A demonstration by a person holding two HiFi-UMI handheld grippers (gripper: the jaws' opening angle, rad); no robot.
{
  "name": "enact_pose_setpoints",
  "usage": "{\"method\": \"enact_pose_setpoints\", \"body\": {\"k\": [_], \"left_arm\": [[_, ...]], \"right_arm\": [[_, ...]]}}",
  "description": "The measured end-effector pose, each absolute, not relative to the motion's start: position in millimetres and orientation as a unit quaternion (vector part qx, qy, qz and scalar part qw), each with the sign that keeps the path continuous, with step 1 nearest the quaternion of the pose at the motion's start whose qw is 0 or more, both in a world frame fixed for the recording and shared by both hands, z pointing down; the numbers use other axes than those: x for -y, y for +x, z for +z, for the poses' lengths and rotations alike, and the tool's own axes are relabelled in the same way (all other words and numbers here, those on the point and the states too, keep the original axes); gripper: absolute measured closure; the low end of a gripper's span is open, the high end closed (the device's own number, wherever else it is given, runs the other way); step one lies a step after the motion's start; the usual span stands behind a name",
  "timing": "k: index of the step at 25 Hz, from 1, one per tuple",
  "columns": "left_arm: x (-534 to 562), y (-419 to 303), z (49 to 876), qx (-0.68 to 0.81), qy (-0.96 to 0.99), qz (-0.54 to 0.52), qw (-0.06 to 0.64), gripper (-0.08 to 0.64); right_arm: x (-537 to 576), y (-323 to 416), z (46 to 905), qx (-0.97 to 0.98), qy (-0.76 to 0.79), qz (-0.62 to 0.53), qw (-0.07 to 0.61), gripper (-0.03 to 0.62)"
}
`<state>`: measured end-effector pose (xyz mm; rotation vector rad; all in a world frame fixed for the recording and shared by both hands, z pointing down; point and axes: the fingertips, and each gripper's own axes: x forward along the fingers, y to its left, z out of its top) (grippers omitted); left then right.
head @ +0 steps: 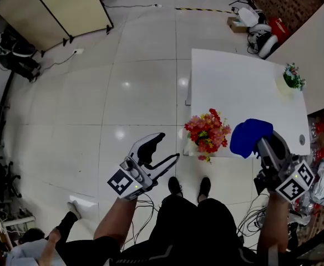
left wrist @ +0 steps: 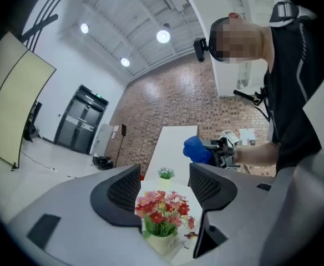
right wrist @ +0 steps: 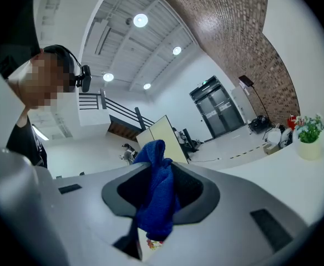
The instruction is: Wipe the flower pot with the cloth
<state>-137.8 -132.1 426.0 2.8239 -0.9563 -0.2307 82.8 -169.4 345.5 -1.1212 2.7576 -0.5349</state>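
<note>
Flower pot (left wrist: pixel 161 241) holds red and pink flowers (left wrist: pixel 163 206).

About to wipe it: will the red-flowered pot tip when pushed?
Probably top-heavy: the flower pot is small under a wide bunch of flowers. It looks light and stands near the edge of the table, so a firm push might slide it off.

You wear a black short-sleeved top (head: pixel 201 231) with thin pale stripes, dark trousers (head: pixel 176 206), black shoes (head: pixel 175 186) and a black head camera (left wrist: pixel 201 47). Your left tool (head: pixel 168 147) and right tool (head: pixel 264 144) are grey with black ribbed pads (left wrist: pixel 123 190), and each carries a white cube (head: pixel 122 182) printed with black square markers.
</note>
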Motion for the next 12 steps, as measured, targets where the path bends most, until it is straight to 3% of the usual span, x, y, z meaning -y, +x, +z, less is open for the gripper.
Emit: {"method": "enact_pose_setpoints", "body": {"k": [6,9,12], "left_arm": [[111.3,-121.7,390.8,0.315,0.939,-0.114,0.077,0.397],[94.7,-113.7,371.8,0.331,0.929,-0.144,0.084,0.557],[64.7,-83.5,359.7,0.352,0.926,-0.117,0.067,0.557]], "right_arm": [[136.8,84.3,325.3,-0.914,-0.369,-0.156,0.060,0.495],[115.9,91.8,314.4,-0.922,-0.356,-0.135,0.066,0.495],[86.5,111.7,307.1,-0.930,-0.337,-0.128,0.073,0.495]]}}
